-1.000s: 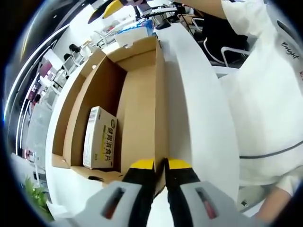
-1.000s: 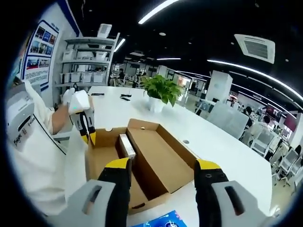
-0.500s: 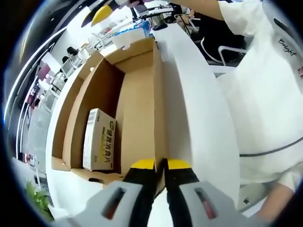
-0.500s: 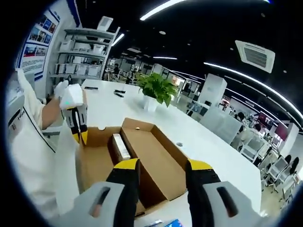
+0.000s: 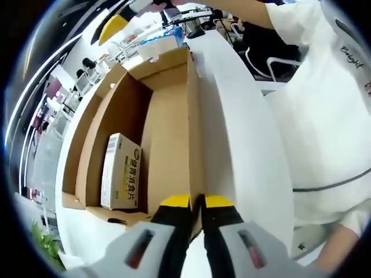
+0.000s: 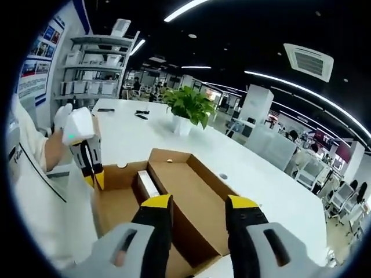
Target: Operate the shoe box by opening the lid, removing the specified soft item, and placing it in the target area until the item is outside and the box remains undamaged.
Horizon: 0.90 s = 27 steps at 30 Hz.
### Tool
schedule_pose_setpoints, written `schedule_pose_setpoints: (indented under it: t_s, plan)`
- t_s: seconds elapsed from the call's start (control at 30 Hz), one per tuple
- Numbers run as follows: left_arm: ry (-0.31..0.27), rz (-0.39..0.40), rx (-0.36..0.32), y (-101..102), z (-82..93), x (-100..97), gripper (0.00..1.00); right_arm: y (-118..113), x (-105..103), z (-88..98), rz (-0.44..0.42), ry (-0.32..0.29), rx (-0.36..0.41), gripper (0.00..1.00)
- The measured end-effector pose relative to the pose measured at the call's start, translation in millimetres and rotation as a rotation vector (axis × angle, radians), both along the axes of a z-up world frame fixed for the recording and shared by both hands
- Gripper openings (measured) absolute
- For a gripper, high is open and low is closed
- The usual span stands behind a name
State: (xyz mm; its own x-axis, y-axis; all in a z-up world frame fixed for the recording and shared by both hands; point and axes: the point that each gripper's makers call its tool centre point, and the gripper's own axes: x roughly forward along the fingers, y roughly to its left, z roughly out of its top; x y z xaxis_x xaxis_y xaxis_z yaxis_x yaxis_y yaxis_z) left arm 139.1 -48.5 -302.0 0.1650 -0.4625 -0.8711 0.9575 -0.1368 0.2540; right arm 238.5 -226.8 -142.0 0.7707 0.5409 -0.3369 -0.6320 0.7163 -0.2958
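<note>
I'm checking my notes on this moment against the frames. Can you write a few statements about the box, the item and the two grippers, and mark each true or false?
1. The shoe box is open. True.
2. The left gripper is shut on the box's side wall. True.
3. The right gripper holds the small carton. False: its jaws are apart, with nothing between them, and the carton lies inside the box.
4. A potted plant stands inside the box. False: it stands on the white table, beyond the box.
</note>
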Motion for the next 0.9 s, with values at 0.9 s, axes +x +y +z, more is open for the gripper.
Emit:
schedule_pose_setpoints:
  t_s: [0.9]
  plan:
    - [0.018, 0.015, 0.001, 1, -0.3, -0.8, 0.05, 58, -9, 27.9, 0.100, -0.066, 0.177, 0.30]
